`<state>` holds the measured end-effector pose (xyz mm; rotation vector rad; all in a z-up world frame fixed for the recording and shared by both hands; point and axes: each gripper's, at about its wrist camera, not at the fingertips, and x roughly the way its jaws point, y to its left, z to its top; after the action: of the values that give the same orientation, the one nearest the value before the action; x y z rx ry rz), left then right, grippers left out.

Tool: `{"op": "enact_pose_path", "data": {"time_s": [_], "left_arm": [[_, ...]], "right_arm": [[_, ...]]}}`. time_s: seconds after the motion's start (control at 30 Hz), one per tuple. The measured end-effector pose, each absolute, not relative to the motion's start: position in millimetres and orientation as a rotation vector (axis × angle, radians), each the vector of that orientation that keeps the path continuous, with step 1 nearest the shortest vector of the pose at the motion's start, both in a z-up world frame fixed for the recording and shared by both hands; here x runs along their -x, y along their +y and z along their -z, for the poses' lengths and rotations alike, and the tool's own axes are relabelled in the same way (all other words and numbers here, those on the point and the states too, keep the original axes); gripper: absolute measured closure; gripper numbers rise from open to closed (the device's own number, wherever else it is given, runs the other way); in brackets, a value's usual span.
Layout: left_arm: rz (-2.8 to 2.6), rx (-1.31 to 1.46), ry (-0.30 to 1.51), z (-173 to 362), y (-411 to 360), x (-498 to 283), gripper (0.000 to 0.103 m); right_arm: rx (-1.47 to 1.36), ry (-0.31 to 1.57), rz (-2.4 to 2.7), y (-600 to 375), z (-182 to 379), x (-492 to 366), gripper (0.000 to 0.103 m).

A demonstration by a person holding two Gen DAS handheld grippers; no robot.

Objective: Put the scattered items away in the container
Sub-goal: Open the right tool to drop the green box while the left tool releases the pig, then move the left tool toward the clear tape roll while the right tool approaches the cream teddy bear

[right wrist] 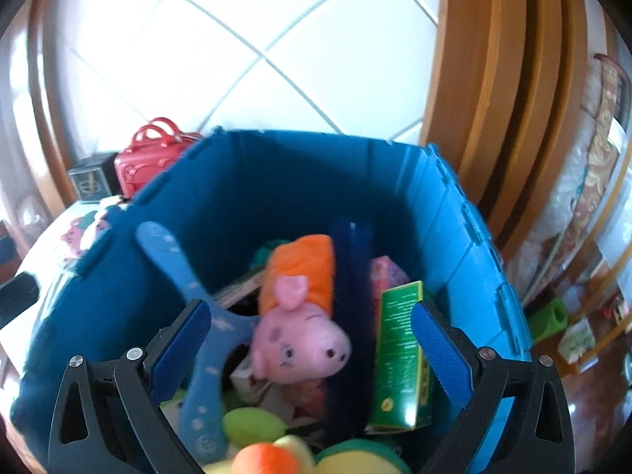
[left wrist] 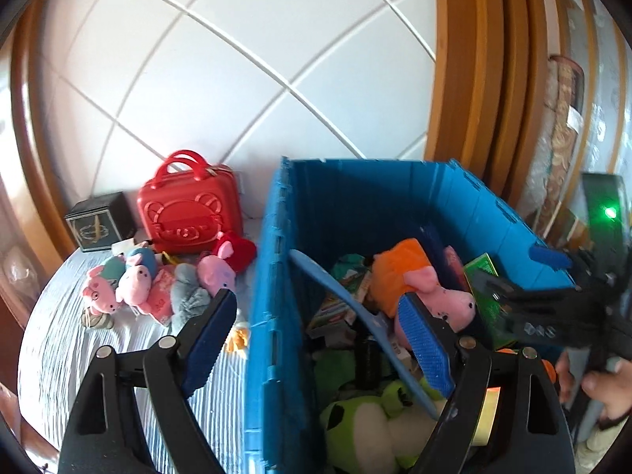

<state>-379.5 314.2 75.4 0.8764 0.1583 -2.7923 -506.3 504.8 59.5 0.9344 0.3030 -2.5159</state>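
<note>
Left wrist view: left gripper [left wrist: 316,331] fingers spread, empty, straddling the blue crate [left wrist: 268,276] wall. Beyond its left finger on the bed lie plush pigs [left wrist: 130,284], probably light, squashy; pinch a body. Right gripper [right wrist: 310,345] gapes empty over the crate.

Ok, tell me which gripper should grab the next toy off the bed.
Left. The left gripper is open, one finger already on the side of the plush pile; the right gripper hangs over the blue crate.
</note>
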Motion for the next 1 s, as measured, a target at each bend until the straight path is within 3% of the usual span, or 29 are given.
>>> {"op": "enact_pose_path", "data": {"time_s": [0.2,0.5,1.0], "left_arm": [[2.749,-0.806,0.230,-72,290,352,0.019],[2.649,-0.786,0.301,-53,230,309,0.019],[2.607,-0.811,0.392,-5,53,201,0.019]], "right_arm": [[-0.808,0.220,2.499,500,-72,469,0.000],[-0.743,0.291,2.482,449,-73,427,0.000],[-0.716,0.277,2.497,299,-72,322,0.000]]}}
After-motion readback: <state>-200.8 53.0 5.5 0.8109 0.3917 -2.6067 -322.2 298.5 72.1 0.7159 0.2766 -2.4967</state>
